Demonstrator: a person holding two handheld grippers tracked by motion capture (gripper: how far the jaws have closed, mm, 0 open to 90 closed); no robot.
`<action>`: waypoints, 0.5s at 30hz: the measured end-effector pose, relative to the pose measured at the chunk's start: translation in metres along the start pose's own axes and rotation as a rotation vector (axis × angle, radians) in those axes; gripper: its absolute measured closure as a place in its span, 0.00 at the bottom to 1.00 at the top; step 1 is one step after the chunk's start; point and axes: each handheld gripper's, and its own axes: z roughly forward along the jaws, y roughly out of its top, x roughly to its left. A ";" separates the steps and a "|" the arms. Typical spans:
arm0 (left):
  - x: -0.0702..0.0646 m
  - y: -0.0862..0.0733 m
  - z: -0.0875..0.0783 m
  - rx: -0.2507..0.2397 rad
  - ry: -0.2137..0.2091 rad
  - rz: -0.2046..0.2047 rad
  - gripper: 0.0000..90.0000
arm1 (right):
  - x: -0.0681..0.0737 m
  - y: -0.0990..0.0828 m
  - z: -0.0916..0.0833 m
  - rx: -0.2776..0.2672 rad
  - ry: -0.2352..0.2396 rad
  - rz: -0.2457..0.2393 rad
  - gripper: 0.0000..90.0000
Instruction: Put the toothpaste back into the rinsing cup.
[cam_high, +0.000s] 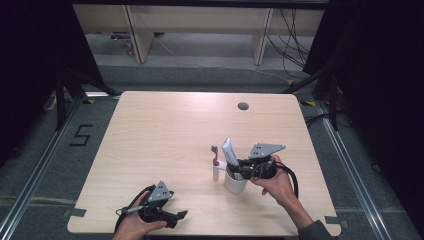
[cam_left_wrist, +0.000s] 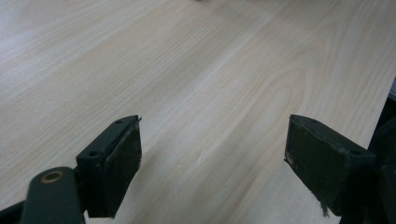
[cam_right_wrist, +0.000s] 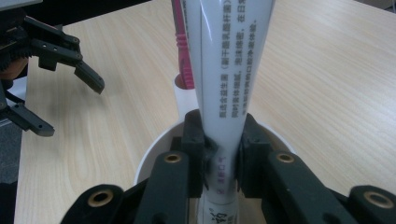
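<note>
At the left, the left gripper (cam_high: 172, 216) rests near the table's (cam_high: 165, 125) front edge, toward the front-left corner. Its jaws stand wide apart with nothing between them; in the left gripper view they frame bare wood. It looks idle.

Right of centre, toward the front edge, stands the cup (cam_high: 234, 183), white and upright. Just left of it a toothbrush (cam_high: 215, 159) stands up with its pink-and-grey handle, seemingly in a small white holder touching or just beside the cup; which, I cannot tell. The tube (cam_high: 229, 150) rises tilted from the cup, and the right gripper (cam_high: 242, 167) is clamped on it low down, right at the rim. In the right gripper view the pads (cam_right_wrist: 194, 140) press both sides of the tube (cam_right_wrist: 229, 70) above the cup's rim (cam_right_wrist: 149, 158).

The step in hand looks like seating the tube in the cup, or lifting it out; the pictures don't settle which. Either way the next move calls for a straight vertical path so the cup isn't tipped and the toothbrush isn't knocked.

Room is ample: the back half of the table and the right side are bare, and the front edge is well apart from the cup.
</note>
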 end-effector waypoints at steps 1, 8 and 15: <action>0.000 0.000 0.000 -0.002 -0.002 -0.002 0.20 | 0.000 -0.001 0.000 0.008 0.006 0.009 0.85; 0.000 0.000 0.001 -0.003 -0.001 -0.002 0.20 | -0.001 -0.004 -0.002 0.007 -0.003 -0.002 0.85; 0.001 0.000 0.000 0.008 0.006 0.008 0.20 | 0.000 -0.004 -0.003 0.014 0.010 0.031 0.84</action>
